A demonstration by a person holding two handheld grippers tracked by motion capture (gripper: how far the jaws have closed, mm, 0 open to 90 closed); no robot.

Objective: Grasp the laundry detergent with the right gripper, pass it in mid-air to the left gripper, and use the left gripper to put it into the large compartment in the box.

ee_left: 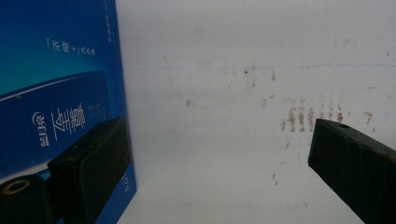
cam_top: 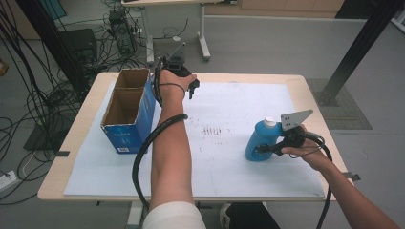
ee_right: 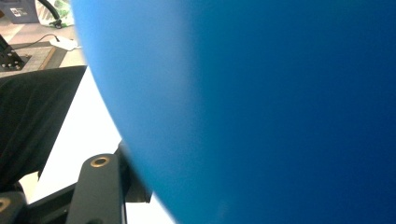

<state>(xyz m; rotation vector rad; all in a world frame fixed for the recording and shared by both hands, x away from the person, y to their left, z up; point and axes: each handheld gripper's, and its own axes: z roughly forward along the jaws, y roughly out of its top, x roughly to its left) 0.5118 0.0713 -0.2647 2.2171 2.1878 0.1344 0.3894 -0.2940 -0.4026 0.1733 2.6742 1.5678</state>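
Note:
A blue bottle (cam_top: 258, 139) with a white cap (cam_top: 270, 122) stands upright at the right of the white mat (cam_top: 229, 157). My right gripper (cam_top: 265, 148) comes in from the right, low on the bottle's body, and is shut on it. In the right gripper view the bottle's blue wall (ee_right: 261, 107) looms close, pressed against one black finger (ee_right: 100, 186); the other finger is hidden behind it. My left gripper (cam_top: 192, 88) hovers at the far side of the mat, beside the blue carton (cam_top: 129, 114). In its own view the left gripper (ee_left: 210, 144) stands wide open over bare mat, holding nothing.
The open-topped blue carton (ee_left: 56, 84) has two compartments and stands at the mat's left, just left of my left forearm. Faint brown marks (cam_top: 212, 130) stain the mat's middle. Cables and a black stand lie on the floor beyond the table's left edge.

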